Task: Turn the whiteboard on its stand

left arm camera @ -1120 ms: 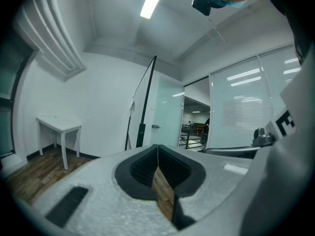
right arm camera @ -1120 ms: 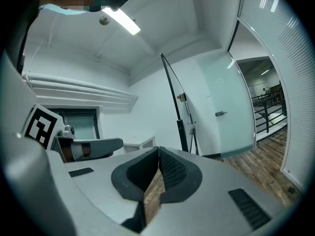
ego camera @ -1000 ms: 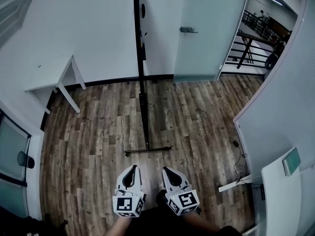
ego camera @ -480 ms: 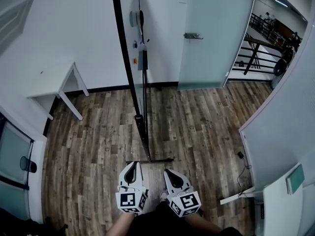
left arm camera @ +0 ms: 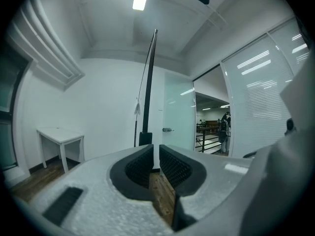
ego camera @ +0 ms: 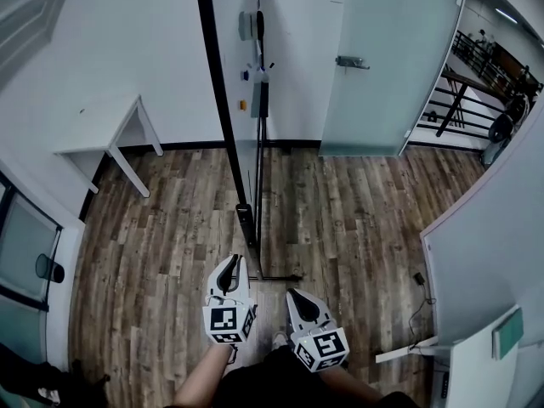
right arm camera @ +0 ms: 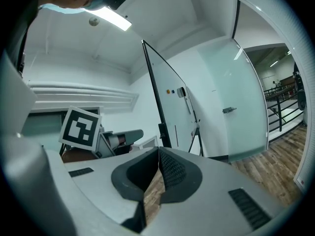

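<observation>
Facing the whiteboard (ego camera: 233, 100) edge-on, left gripper (ego camera: 231, 263) and right gripper (ego camera: 297, 295) are hovering, jaws together and empty (a pushed edge could slip, rocking the stand (ego camera: 270, 276)).

You had a small white table (ego camera: 100, 126) against the wall to your left, on a wood-plank floor (ego camera: 161, 236). Ahead on your right stood a frosted glass door (ego camera: 387, 83) with a metal handle (ego camera: 351, 61), and a black railing (ego camera: 448, 109) showed beyond it.

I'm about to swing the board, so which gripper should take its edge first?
Left, probably. The left gripper faces the whiteboard edge-on and reaches further forward; the right gripper sits back and aside.
</observation>
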### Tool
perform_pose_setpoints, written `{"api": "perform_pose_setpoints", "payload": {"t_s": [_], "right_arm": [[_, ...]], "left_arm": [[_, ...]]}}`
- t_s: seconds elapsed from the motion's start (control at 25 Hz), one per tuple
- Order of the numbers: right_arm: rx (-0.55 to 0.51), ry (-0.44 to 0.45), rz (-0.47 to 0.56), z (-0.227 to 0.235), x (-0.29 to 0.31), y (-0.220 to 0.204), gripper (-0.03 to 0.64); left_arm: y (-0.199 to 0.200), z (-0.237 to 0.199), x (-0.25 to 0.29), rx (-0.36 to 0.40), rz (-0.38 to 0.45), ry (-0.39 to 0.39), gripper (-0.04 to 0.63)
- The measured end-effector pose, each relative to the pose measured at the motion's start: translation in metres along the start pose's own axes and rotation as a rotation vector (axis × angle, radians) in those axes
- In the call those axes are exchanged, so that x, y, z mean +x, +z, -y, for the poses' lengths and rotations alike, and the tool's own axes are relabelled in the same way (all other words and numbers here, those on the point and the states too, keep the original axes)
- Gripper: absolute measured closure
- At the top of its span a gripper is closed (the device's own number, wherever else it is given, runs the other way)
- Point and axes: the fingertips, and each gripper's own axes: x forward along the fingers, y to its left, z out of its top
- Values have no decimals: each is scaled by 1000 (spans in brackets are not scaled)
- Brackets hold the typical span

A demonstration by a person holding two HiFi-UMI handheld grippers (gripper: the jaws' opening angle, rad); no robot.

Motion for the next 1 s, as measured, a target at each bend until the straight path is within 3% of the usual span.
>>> {"api": "perform_pose_setpoints", "payload": {"t_s": [0.12,0.2,1.0], "right_arm": [[2,10,-9,4,4,-3,603],[3,10,-14,6,5,-4,603],[17,-6,-36,38,12,-11,603]], "left_arm": [[-5,-4,19,-15,-17,-12,482],[-9,-7,30,-15,-32,-11,457],[-43,-33,116,-19,-149,44,359]]}}
